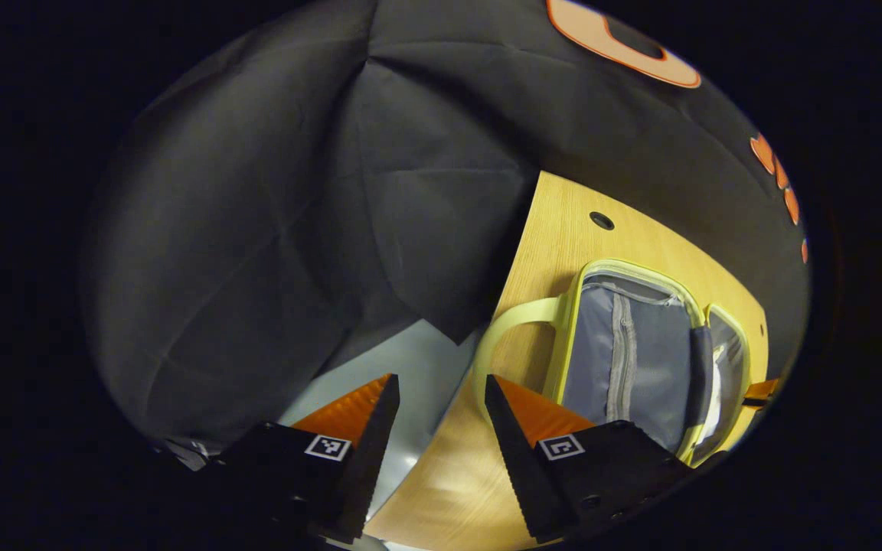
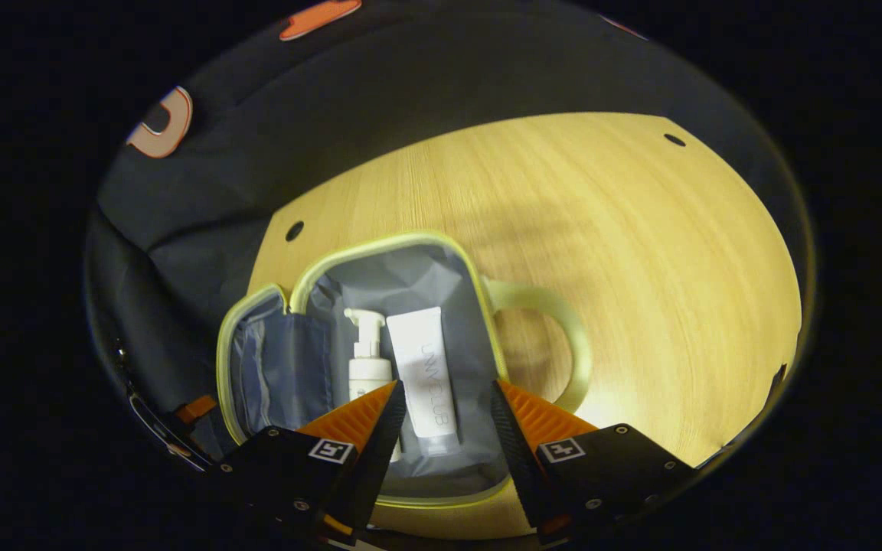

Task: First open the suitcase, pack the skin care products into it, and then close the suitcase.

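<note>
Lying open on the wooden table [image 2: 640,252], the green-trimmed suitcase [image 2: 403,291] has its grey lid flap [image 2: 272,367] folded out left and its handle [image 2: 563,337] pointing right in the right gripper view. Inside, a white pump bottle [image 2: 368,360] and a white tube [image 2: 426,375] lie side by side, long axes running toward the camera, pump head far. Right gripper [image 2: 447,409] hovers above them, jaws apart, empty. Left gripper [image 1: 441,405] sits at the table edge beside the handle [image 1: 510,321], jaws parted, holding nothing.
</note>
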`<state>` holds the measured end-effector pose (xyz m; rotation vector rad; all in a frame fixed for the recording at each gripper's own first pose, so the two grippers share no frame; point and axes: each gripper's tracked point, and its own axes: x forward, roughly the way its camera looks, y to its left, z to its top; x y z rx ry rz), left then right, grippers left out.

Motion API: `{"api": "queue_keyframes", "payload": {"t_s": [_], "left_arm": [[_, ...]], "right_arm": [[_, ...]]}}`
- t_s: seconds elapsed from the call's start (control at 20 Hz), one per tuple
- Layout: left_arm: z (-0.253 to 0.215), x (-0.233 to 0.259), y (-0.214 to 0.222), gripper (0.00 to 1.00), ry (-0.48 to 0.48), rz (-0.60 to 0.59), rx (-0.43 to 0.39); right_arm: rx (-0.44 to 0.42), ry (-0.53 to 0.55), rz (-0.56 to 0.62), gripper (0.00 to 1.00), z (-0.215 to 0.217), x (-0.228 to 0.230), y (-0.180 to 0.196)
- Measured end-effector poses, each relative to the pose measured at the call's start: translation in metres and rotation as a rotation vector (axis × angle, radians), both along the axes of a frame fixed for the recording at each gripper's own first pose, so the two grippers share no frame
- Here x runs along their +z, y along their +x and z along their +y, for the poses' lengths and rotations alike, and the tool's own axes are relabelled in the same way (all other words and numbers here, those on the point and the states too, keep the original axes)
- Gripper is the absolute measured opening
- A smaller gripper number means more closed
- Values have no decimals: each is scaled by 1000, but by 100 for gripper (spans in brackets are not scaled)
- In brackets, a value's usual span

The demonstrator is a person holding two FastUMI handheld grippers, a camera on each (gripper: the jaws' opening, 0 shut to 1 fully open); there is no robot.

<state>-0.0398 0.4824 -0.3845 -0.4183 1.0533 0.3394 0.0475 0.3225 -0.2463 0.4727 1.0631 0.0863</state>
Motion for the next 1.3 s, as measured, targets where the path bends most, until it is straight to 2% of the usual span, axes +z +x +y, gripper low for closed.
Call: {"api": "queue_keyframes", "payload": {"t_s": [0.2,0.3,0.35,0.4,0.45,0.5,0.55,0.6,0.65,0.7,0.75,1.05,1.2,1.3], "left_arm": [[-22,-24,12,72,-194,9,75],[-41,-36,24,79,-298,-7,111],[-44,-34,27,68,-330,-19,122],[-43,-38,25,51,-343,-16,130],[-40,-41,22,46,-338,4,134],[-39,-45,23,26,-336,5,147],[-44,-45,26,17,-361,-6,154],[-43,-46,27,22,-379,-28,161],[-42,-37,24,15,-377,-33,154],[-42,-35,25,14,-368,-43,165],[-44,-29,27,8,-357,-54,138],[-27,33,37,7,-112,-159,6],[-34,65,39,7,-44,-198,-20],[-38,90,39,7,-17,-227,-18]], "right_arm": [[-65,17,-132,78,-30,42,3],[-98,29,-199,81,-42,64,4],[-112,25,-228,83,-50,74,4],[-123,16,-263,85,-59,82,3],[-138,-1,-293,86,-70,88,3],[-149,-15,-323,88,-81,94,1],[-160,-29,-339,88,-87,99,1],[-164,-40,-348,89,-95,100,-1],[-172,-53,-355,89,-102,101,-3],[-173,-60,-367,90,-108,104,-4],[-176,-67,-382,90,-113,107,-3],[-215,-124,-489,91,-151,123,8],[-220,-153,-553,91,-168,136,11],[-217,-222,-582,92,-189,144,13]]}}
